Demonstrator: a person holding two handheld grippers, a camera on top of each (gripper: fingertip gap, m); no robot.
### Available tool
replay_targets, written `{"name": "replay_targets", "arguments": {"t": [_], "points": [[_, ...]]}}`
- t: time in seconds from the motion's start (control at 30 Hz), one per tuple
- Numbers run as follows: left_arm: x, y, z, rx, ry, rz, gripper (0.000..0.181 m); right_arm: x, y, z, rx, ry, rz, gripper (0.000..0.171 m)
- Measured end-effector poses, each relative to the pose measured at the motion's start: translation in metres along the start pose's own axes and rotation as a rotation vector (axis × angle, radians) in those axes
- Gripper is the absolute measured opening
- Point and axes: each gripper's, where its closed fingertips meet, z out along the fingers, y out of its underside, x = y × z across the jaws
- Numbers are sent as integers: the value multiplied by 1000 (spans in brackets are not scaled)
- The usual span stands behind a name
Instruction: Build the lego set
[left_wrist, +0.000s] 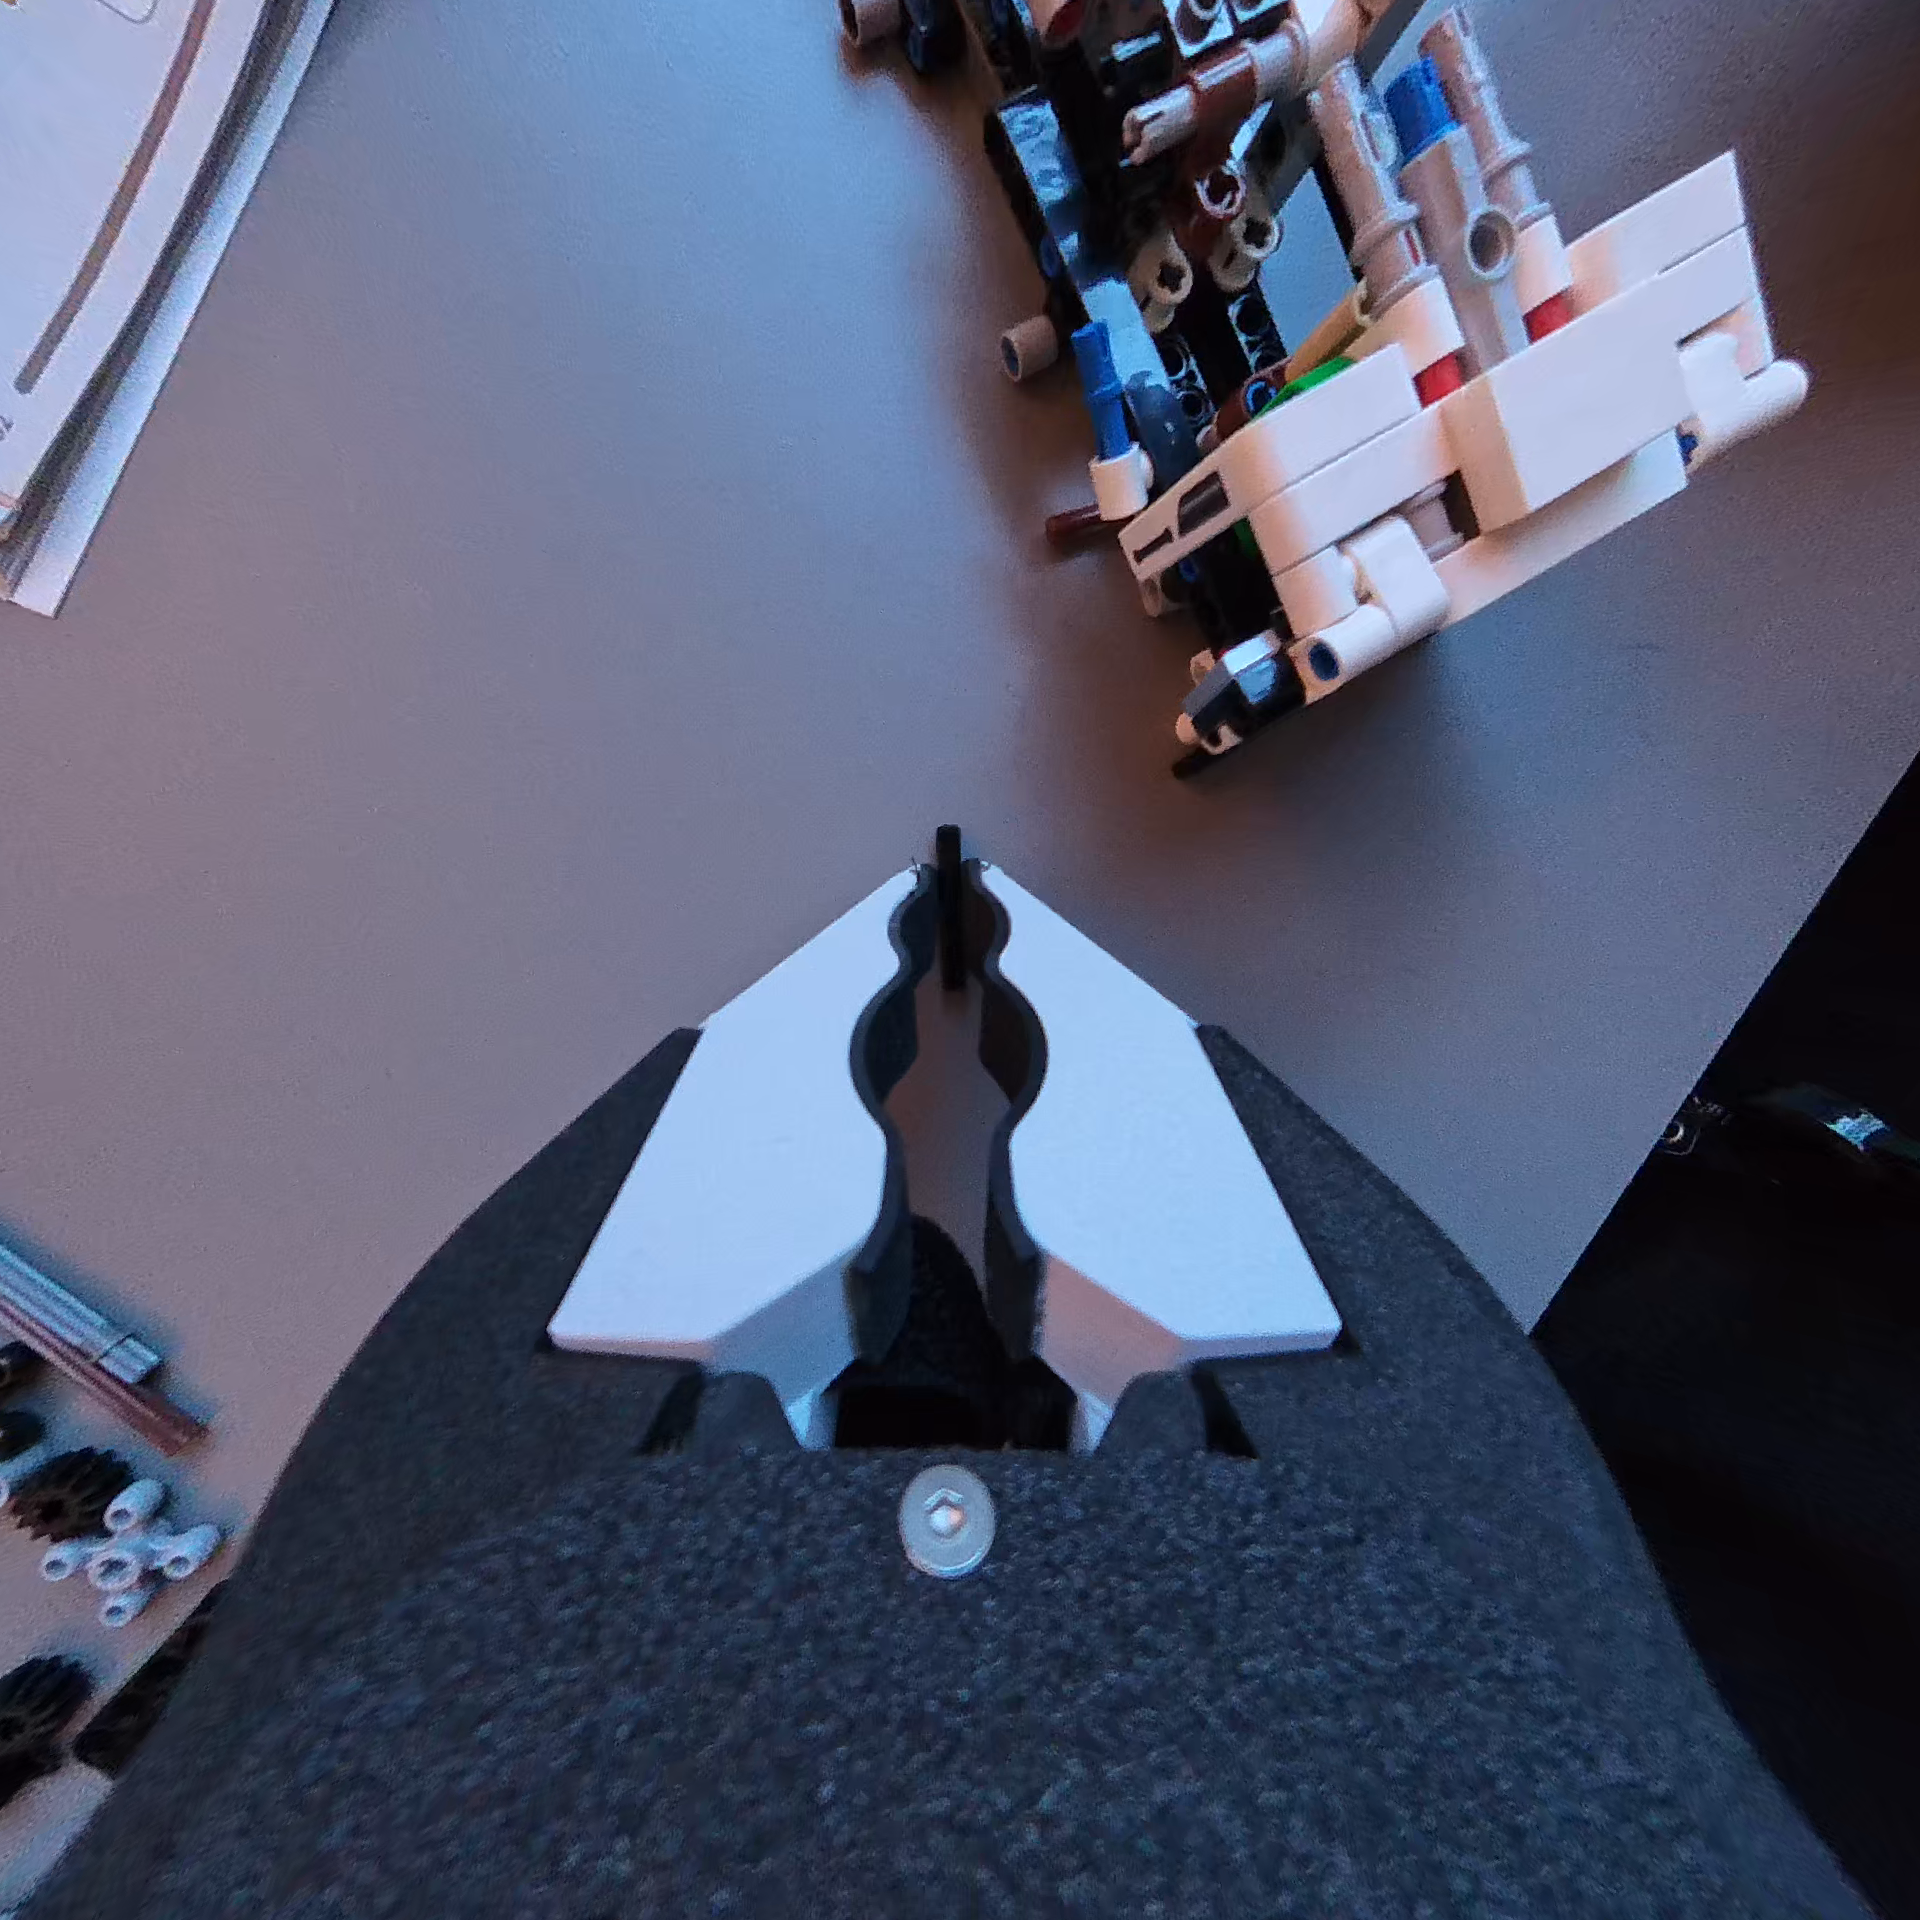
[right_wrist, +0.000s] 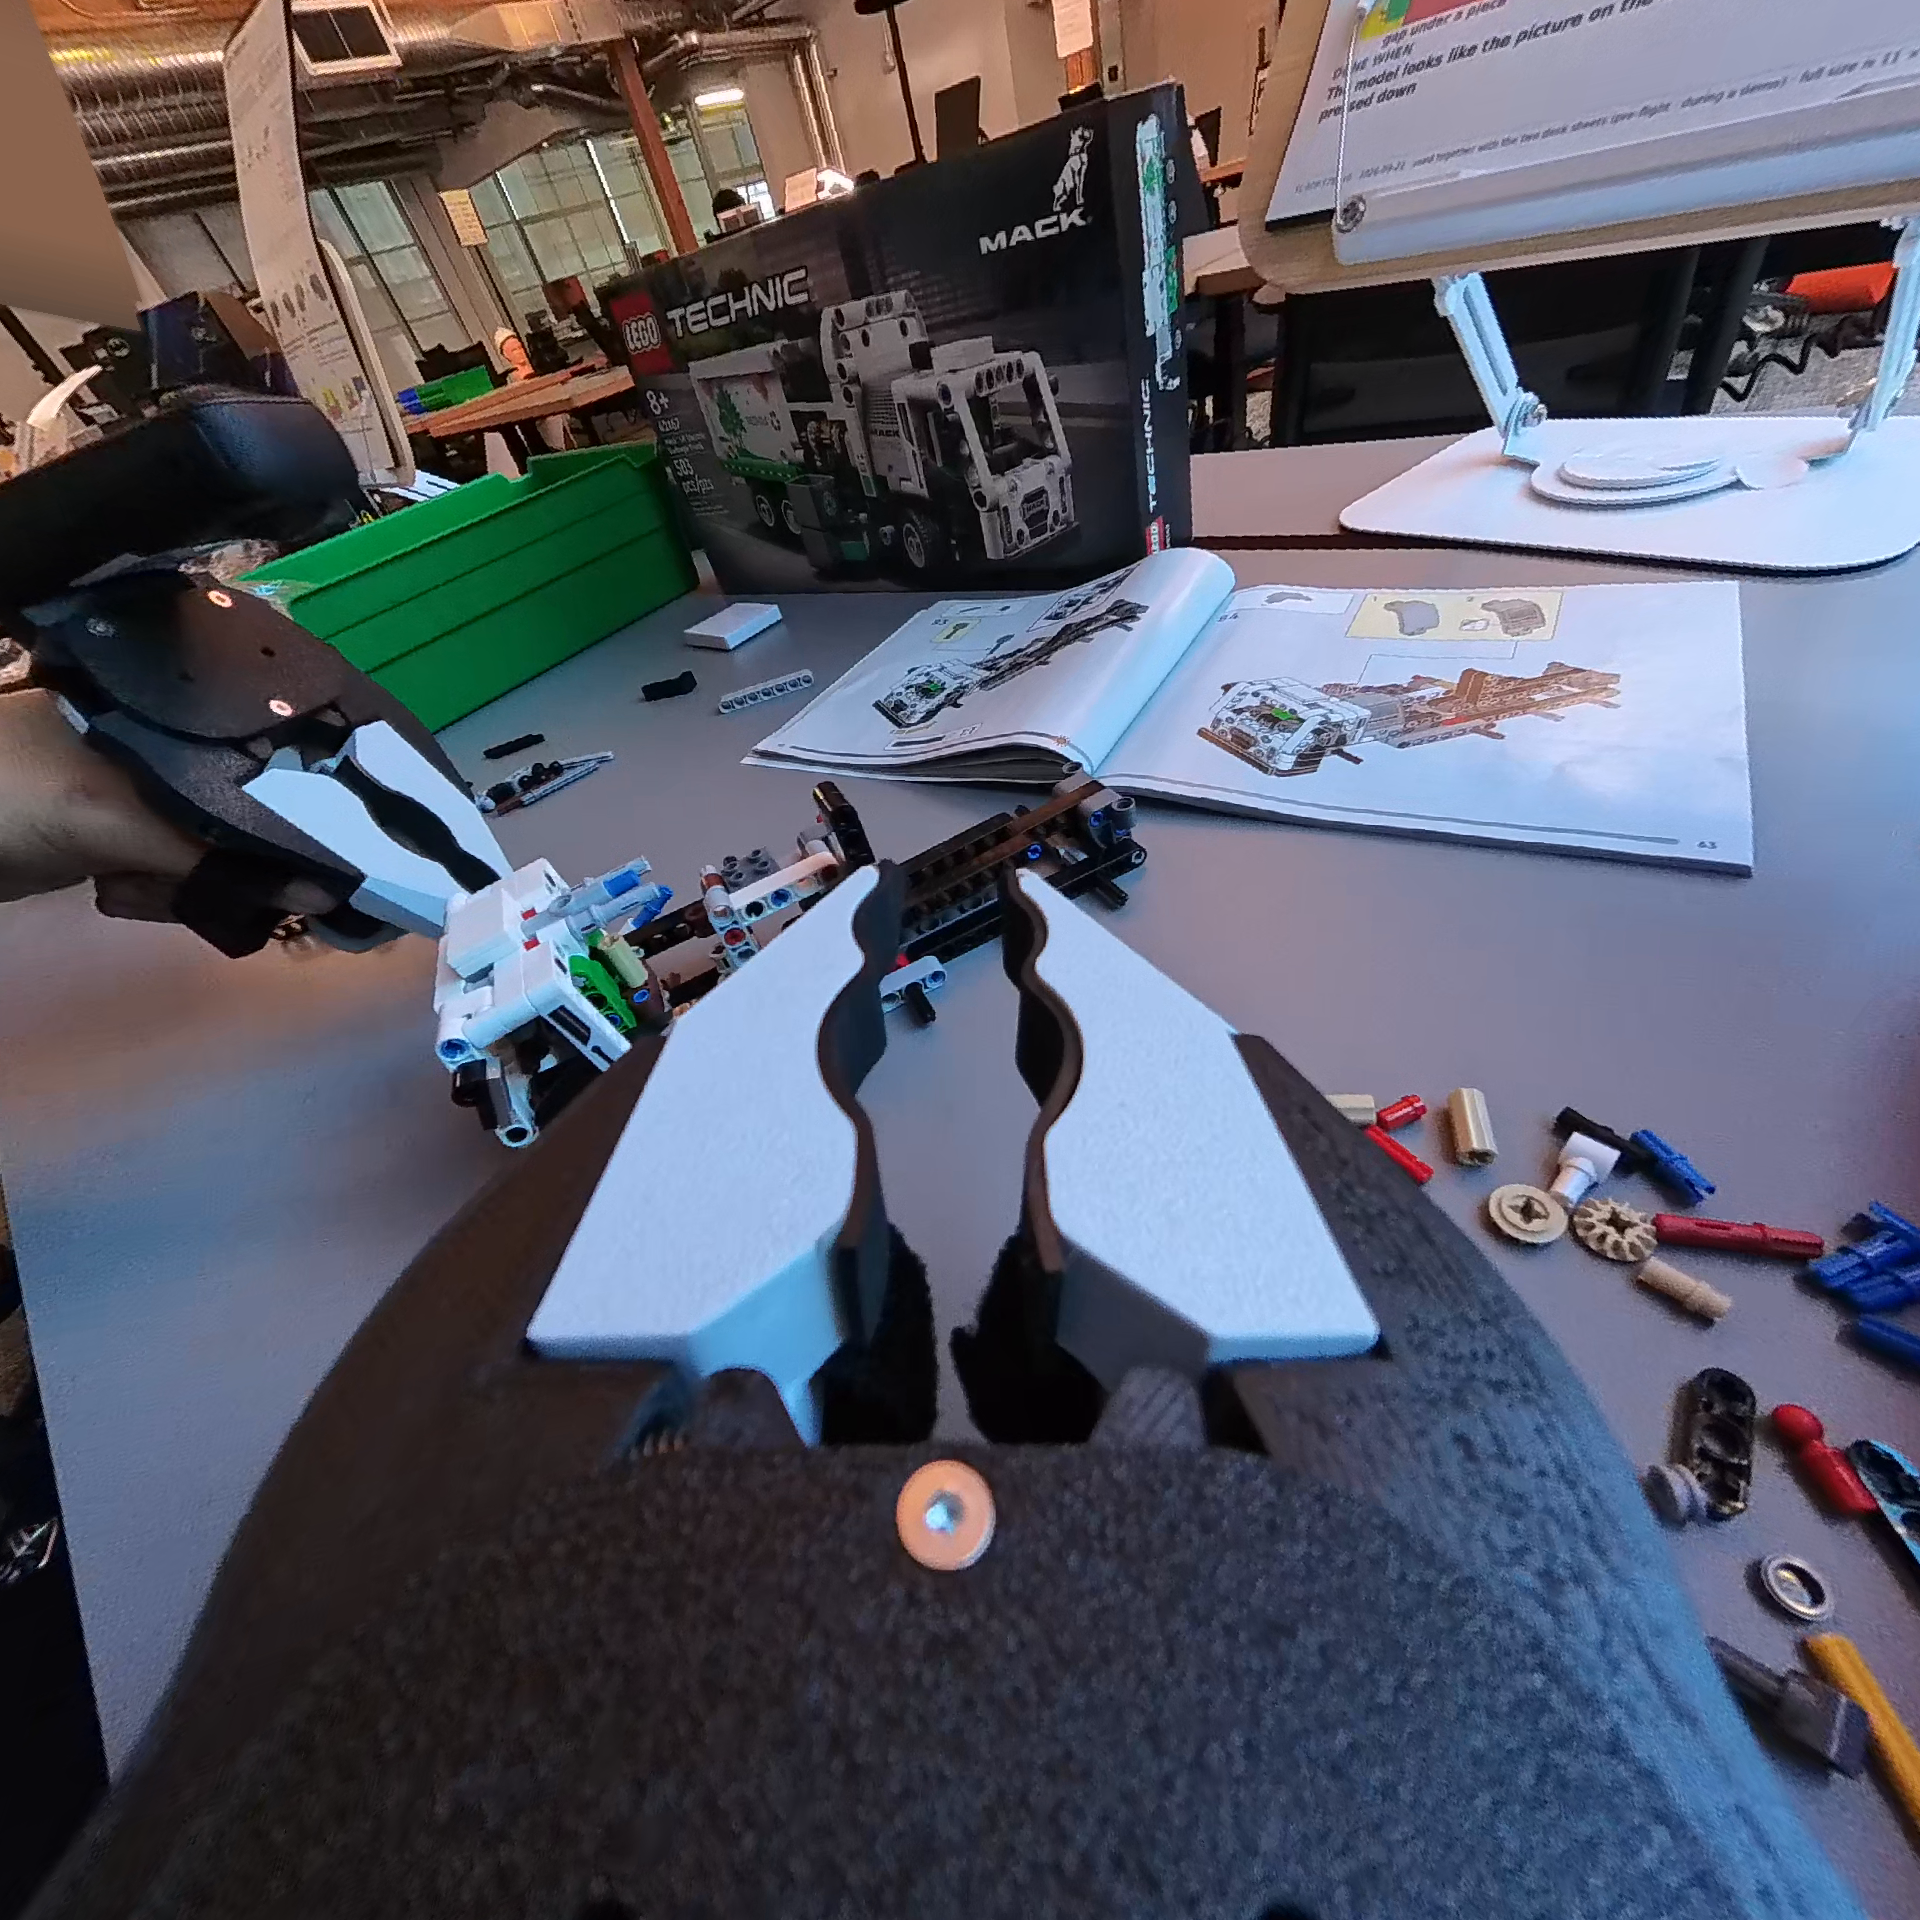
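Farthest left we see the green bin (right_wrist: 488, 566) at the back of the bench (right_wrist: 1455, 935), and in front of it our left hand-held gripper (right_wrist: 497, 881), hovering just beside the white cab end of the model; its own view shows it closed on a thin black axle (left_wrist: 949, 906) that sticks out past the fingertips, above bare bench, with loose gears and connectors (left_wrist: 114, 1548) near its left edge. The half-built truck chassis (right_wrist: 790, 914) lies near the middle of the bench, white cab to the left and black frame running right, with the set's box (right_wrist: 914, 353) standing behind it. Our right hand-held gripper (right_wrist: 940, 883) hangs over the frame, partly open and holding nothing. Right of that lie the open instruction booklet (right_wrist: 1351, 707) and scattered spare pins and gears (right_wrist: 1621, 1216). We judge the axle is about to be fitted: next we must line it up with its hole, and the right hand-held gripper could steady the frame
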Motion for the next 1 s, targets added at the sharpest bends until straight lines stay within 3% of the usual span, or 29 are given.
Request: {"name": "replay_targets", "arguments": {"t": [0.03,0.17,0.3,0.43,0.53,0.63,0.73,1.0], "points": [[1,-1,0,7,7,-2,7,0,0,0,0,-1,1,18],[-1,-6,-14,92,10,-49,23,0,0,0,0,-1,-1,18],[-10,1,-71,315,13,-169,23,0,0,0,4,2,-3,18],[-36,50,-132,476,-157,-246,23,0,0,0,3,-1,5,18],[-43,101,-157,492,-283,-316,22,0,1,0,-6,4,0,17],[-41,145,-163,475,-371,-390,21,0,2,1,-15,13,-15,18],[-38,167,-160,489,-410,-425,20,-2,3,2,-24,19,-39,18],[-50,146,-133,532,-469,-309,17,-1,3,1,-16,44,-61,17]]}}
